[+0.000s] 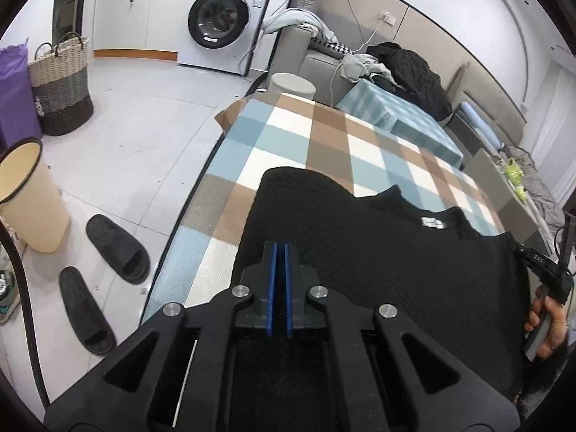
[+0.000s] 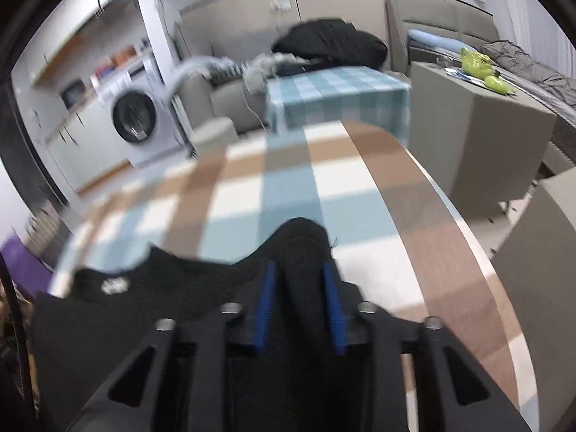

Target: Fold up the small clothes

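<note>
A black knitted garment (image 1: 378, 259) with a small white label (image 1: 432, 222) lies spread on the checked tablecloth (image 1: 288, 136). In the left wrist view my left gripper (image 1: 280, 252) hovers over the garment's left part with its blue pads pressed together; I cannot tell whether any cloth is pinched. In the blurred right wrist view my right gripper (image 2: 298, 266) stands with its blue pads apart around a raised hump of the garment (image 2: 144, 309), at its right end on the tablecloth (image 2: 252, 194). A hand (image 1: 547, 324) holds that gripper at the right edge of the left wrist view.
Two black slippers (image 1: 117, 248) and a beige bin (image 1: 28, 198) stand on the floor to the left of the table. Further back are a woven basket (image 1: 61, 86), a washing machine (image 1: 223, 18) and a sofa with piled clothes (image 1: 406, 68). A cardboard box (image 2: 478, 126) stands right of the table.
</note>
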